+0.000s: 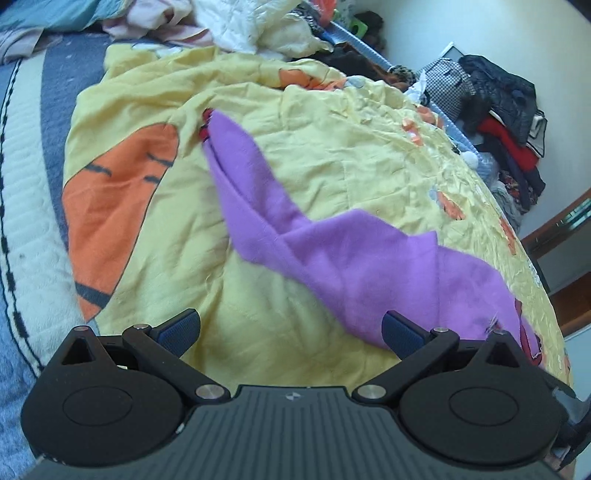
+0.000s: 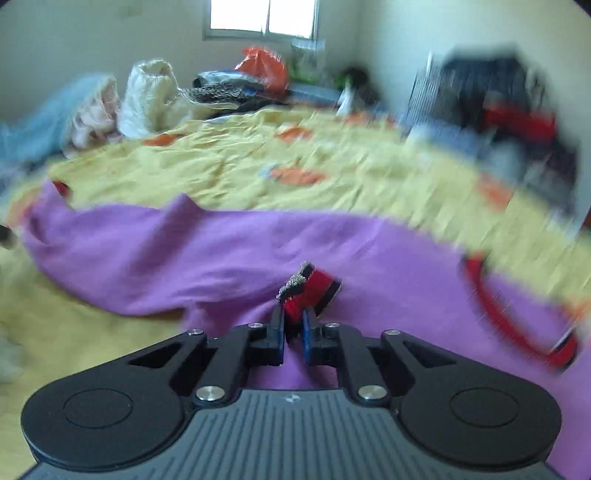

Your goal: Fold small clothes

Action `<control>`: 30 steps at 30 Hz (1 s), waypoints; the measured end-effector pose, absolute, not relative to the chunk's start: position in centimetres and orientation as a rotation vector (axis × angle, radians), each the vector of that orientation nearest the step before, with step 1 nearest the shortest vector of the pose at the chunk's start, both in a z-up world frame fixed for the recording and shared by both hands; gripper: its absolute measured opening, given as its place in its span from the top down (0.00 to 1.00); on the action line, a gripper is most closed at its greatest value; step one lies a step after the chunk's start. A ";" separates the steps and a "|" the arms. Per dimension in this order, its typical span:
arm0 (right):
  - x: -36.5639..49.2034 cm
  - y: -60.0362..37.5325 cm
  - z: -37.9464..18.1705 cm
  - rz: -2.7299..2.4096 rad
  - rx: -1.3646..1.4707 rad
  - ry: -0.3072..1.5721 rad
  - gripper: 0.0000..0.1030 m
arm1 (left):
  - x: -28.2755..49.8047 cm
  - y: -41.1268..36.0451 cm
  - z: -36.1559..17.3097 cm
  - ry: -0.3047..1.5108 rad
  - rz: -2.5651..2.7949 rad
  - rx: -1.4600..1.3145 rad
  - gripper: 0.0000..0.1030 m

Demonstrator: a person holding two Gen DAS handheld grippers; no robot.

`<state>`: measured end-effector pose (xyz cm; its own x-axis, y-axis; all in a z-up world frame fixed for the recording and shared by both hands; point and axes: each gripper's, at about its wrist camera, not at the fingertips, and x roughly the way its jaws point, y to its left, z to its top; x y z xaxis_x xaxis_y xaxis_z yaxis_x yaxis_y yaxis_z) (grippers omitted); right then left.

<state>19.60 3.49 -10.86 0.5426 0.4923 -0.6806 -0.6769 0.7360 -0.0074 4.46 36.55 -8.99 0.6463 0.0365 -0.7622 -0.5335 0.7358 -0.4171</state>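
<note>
A small purple garment (image 1: 332,254) with red trim lies stretched across a yellow bedsheet (image 1: 184,240). My left gripper (image 1: 291,326) is open and empty, just above the sheet, with the garment's near edge beside its right finger (image 1: 400,330). In the right wrist view the purple garment (image 2: 221,251) spreads across the frame. My right gripper (image 2: 293,325) is shut on the garment's red and black cuff (image 2: 310,288). A red neckline band (image 2: 517,317) shows at the right. This view is blurred by motion.
The yellow sheet has orange carrot prints (image 1: 118,206). Piled clothes and bedding lie at the far end of the bed (image 1: 236,22). A heap of dark and red clothes (image 1: 509,122) stands beside the bed by the wall. A window (image 2: 264,16) is behind.
</note>
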 end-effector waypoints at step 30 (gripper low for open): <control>12.0 -1.9 -8.9 0.640 -0.020 0.495 0.07 | 6.4 52.4 -14.2 0.510 0.165 -1.285 0.10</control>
<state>11.98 -1.92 -8.91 0.6900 0.5676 -0.4491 -0.5770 0.8060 0.1323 6.35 52.39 -14.19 0.8780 -0.1613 -0.4507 -0.3950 0.2877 -0.8725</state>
